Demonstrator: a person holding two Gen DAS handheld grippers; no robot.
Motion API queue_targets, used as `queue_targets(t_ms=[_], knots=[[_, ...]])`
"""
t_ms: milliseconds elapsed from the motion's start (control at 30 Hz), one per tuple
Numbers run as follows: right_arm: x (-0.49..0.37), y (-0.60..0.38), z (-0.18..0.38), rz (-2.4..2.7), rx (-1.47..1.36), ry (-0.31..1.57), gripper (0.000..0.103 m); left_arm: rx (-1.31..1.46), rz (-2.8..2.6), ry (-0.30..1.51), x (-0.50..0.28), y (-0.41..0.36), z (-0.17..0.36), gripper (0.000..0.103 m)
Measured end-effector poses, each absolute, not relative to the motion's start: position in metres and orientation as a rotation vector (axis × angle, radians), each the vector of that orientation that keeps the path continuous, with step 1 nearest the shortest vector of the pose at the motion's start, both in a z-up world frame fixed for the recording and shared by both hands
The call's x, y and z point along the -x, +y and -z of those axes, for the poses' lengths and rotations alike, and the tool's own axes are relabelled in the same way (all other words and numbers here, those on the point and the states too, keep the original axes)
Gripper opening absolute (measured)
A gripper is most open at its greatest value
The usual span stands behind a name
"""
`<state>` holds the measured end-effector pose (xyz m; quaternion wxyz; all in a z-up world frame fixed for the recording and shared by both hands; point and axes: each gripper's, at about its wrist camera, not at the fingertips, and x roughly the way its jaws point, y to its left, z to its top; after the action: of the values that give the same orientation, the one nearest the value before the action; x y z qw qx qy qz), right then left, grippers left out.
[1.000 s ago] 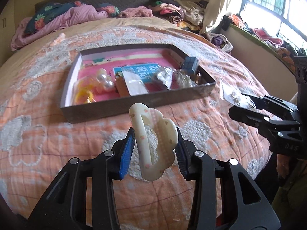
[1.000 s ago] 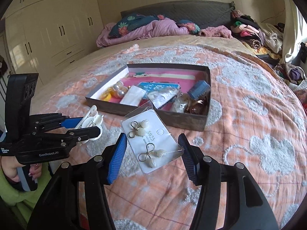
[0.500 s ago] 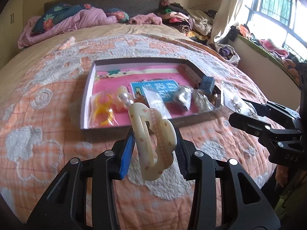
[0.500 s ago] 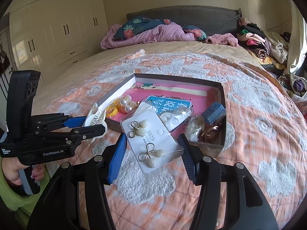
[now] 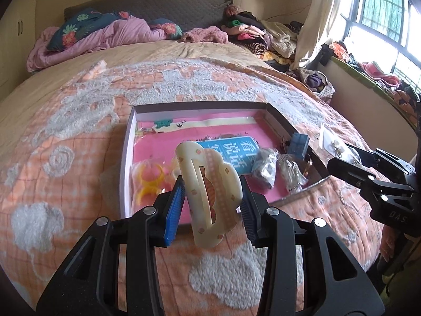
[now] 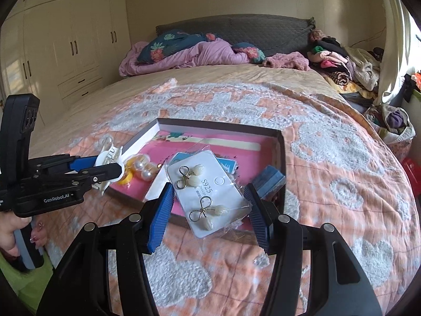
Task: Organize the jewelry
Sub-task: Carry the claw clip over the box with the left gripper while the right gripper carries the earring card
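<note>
The left hand-held gripper (image 5: 210,205) clamps a cream hair clip (image 5: 209,194) over the box (image 5: 126,158) on the bed; the right hand-held gripper (image 6: 208,210) grips an earring card (image 6: 206,192) above it

Two grippers are counted: the left gripper (image 5: 211,205) and the right gripper (image 6: 209,213). One cream hair claw (image 5: 209,192) is seen, and one earring card (image 6: 208,192) on which two earrings are mounted (each a gold loop with pale drops). One shallow box (image 5: 126,158) is counted on the bed. Inside it, one yellow hair clip (image 5: 150,181), two pearl beads (image 6: 144,169), one blue booklet (image 5: 236,152), one small blue box (image 5: 298,143) and two clear packets are made out.
</note>
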<state>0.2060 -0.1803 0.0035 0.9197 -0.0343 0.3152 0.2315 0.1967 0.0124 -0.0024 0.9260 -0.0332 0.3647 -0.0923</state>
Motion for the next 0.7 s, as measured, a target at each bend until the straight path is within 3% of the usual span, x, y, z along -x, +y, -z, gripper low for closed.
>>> queue_targets(t_ms=[700], knots=[[-0.248,-0.195,0.009,-0.385,0.014,0.669,0.054,0.032,0.218,0.799,-0.236,-0.016,0.028,0.032]])
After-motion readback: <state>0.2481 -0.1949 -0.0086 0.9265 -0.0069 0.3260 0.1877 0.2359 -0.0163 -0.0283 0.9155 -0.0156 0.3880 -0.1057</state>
